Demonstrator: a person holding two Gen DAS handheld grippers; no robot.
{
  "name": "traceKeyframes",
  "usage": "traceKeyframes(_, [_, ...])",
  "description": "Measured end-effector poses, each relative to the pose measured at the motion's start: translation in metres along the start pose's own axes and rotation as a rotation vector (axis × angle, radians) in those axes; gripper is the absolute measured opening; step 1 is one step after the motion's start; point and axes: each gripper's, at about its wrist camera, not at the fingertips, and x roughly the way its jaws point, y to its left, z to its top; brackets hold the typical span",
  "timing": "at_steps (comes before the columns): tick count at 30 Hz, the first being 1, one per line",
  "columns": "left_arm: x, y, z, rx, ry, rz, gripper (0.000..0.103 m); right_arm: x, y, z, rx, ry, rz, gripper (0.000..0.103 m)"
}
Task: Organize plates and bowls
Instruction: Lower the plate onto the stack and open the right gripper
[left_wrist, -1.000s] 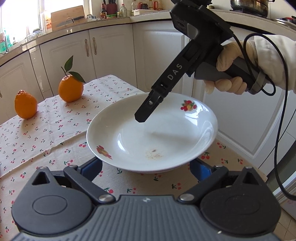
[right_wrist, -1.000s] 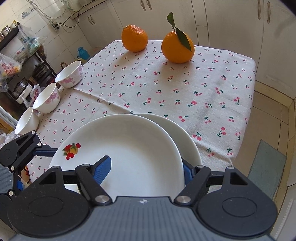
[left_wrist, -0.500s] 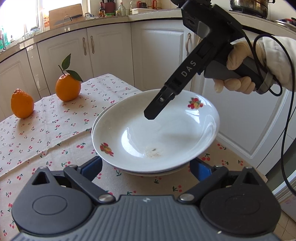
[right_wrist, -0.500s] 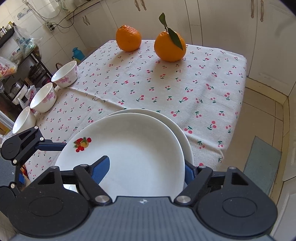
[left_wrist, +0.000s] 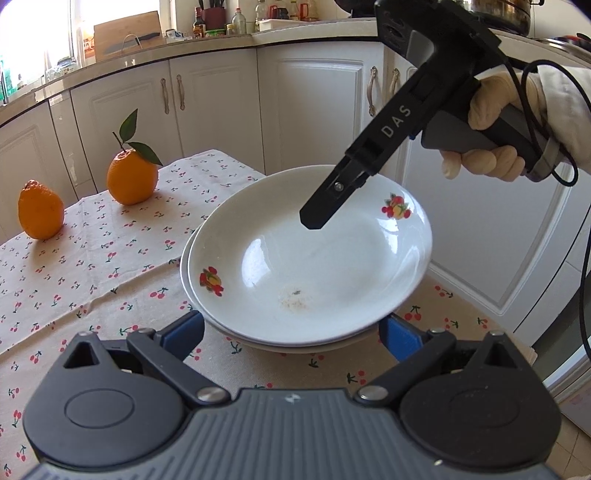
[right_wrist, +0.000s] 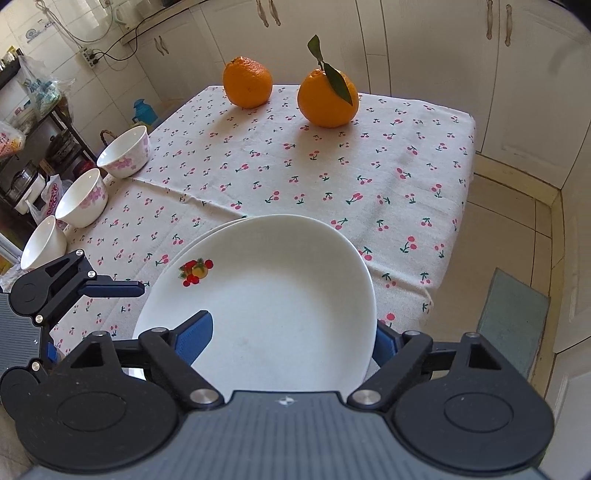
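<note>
A white plate with fruit prints (left_wrist: 317, 266) rests on a second white plate (left_wrist: 295, 346), whose rim shows beneath it. Both appear in the right wrist view, the top plate (right_wrist: 273, 302) and the lower rim (right_wrist: 218, 230). My right gripper (left_wrist: 314, 218) grips the top plate's rim, one finger inside and one under the edge (right_wrist: 291, 332). My left gripper (left_wrist: 291, 332) is open, its blue pads wide apart at the plates' near edge. Three white bowls with pink flowers (right_wrist: 123, 151) (right_wrist: 82, 203) (right_wrist: 42, 247) stand along the table's left edge.
Two oranges (right_wrist: 247, 81) (right_wrist: 327, 98) sit at the far end of the cherry-print tablecloth (right_wrist: 295, 173). White kitchen cabinets (left_wrist: 207, 110) surround the table. The table edge and a floor mat (right_wrist: 513, 317) lie to the right.
The top plate held by my right gripper has come down and settled over the lower plate. My left gripper stayed open at the near edge.
</note>
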Motion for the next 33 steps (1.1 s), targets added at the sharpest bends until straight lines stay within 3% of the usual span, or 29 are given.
traceKeyframes(20, [-0.010, 0.001, -0.006, 0.012, -0.034, -0.002, 0.100, 0.002, 0.015, -0.006, -0.010, 0.028, -0.115, 0.099])
traceKeyframes(33, [-0.056, 0.011, -0.014, 0.015, -0.130, 0.015, 0.102, -0.021, 0.089, -0.017, -0.079, -0.072, -0.233, 0.103])
